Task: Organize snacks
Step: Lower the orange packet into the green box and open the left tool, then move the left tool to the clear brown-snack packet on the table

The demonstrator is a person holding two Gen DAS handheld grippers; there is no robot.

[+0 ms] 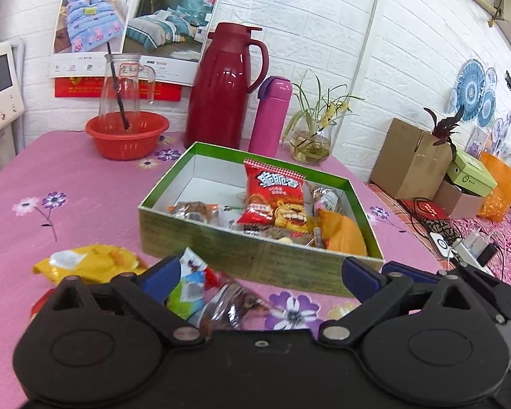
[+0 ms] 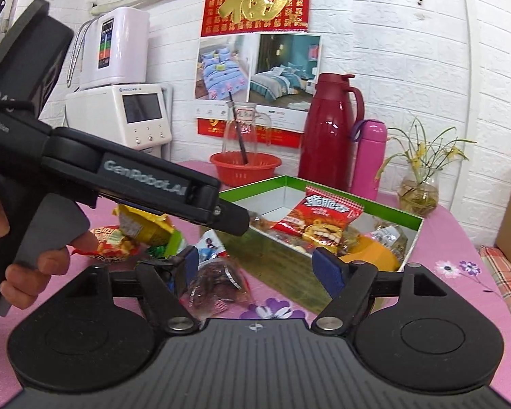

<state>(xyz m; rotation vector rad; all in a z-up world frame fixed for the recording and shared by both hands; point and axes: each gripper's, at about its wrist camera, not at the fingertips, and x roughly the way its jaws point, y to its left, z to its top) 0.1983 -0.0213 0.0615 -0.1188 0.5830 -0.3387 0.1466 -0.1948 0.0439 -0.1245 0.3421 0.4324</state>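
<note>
At six o'clock from green box [image 1: 255, 255]: both jaws apart; clamp clear dark-snack packet [image 1: 228, 306] mid-body, lift over wall.

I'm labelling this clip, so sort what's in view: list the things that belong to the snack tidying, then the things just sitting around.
Part of the job:
green box
red snack bag inside it
orange packet inside it
yellow packet on the cloth
clear-wrapped snack on the cloth
left claw, open
right claw, open

Just sitting around:
red thermos jug
pink flask
red basket
glass carafe
plant vase
</note>
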